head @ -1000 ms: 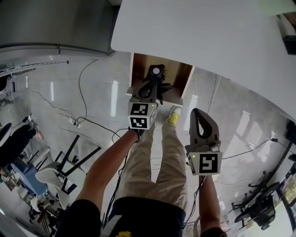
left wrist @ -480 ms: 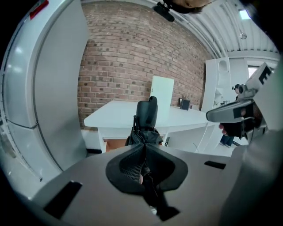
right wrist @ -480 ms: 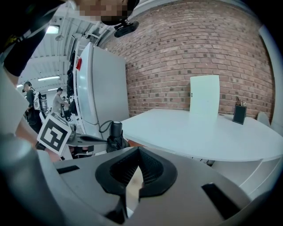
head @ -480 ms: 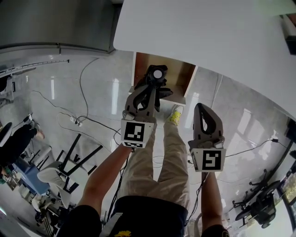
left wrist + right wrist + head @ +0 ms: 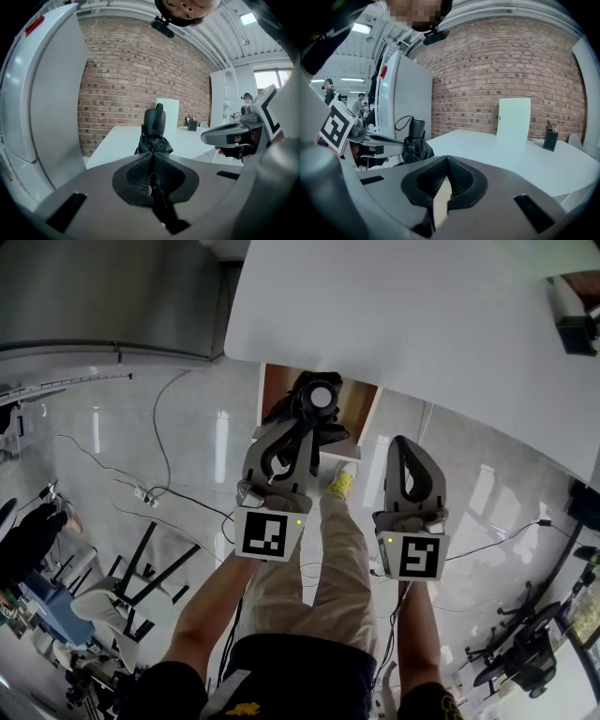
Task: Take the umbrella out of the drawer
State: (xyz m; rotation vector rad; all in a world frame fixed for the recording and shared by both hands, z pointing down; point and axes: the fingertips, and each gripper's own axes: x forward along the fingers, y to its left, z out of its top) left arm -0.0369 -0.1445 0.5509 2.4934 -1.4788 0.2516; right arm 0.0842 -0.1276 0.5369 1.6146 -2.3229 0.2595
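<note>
Pretty bare office space: red brick wall (image 5: pixel 126 84) out back, big white tabletop (image 5: pixel 422 324), glossy pale tiled floor (image 5: pixel 202 460) with thin black cables (image 5: pixel 156 432) snaking around, black wheeled office chair (image 5: pixel 525 667) in the corner, bright ceiling light panel (image 5: pixel 248 18) on.

White table (image 5: pixel 422 324), brick wall (image 5: pixel 497 61), glossy floor (image 5: pixel 103 427), dark pen holder (image 5: pixel 550 139).

One folded black umbrella (image 5: pixel 317 397), one open drawer (image 5: pixel 275 387) under one white table (image 5: pixel 422 324), two grippers: left gripper (image 5: pixel 300 426), right gripper (image 5: pixel 404 442).
</note>
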